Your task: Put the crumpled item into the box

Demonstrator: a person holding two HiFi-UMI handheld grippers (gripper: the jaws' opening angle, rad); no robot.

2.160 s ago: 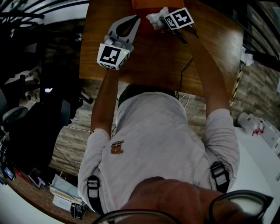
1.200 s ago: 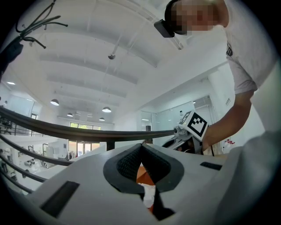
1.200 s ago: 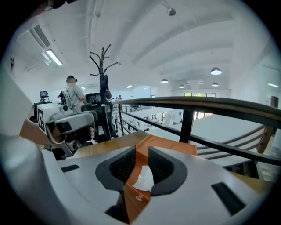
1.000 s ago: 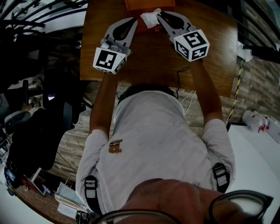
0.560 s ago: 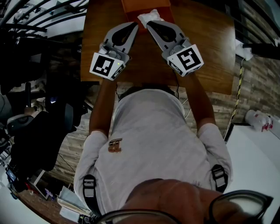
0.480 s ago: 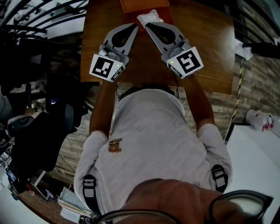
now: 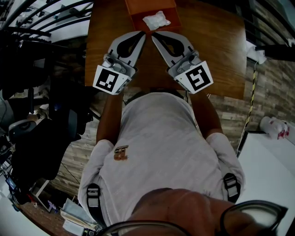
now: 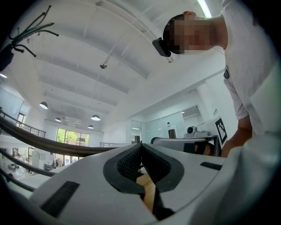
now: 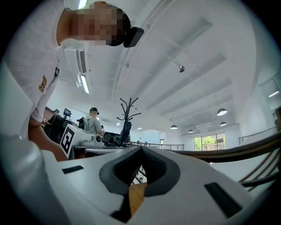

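The crumpled item (image 7: 156,20) is sitting inside the orange box (image 7: 136,9), just ahead of both sets of jaw tips and apart from them. It's a white wad, and its long axis runs crosswise to the way the jaws point. It lies a bit toward the right gripper's side of the box.

The left gripper (image 7: 141,36) has its jaws together with nothing in them. The right gripper (image 7: 154,36) has just been closing and its jaws meet too, empty. The tips angle in toward each other, close to the box's near wall.

There's bare table (image 7: 216,50) out to both sides of the jaws, and the table's near edge is back by the marker cubes.
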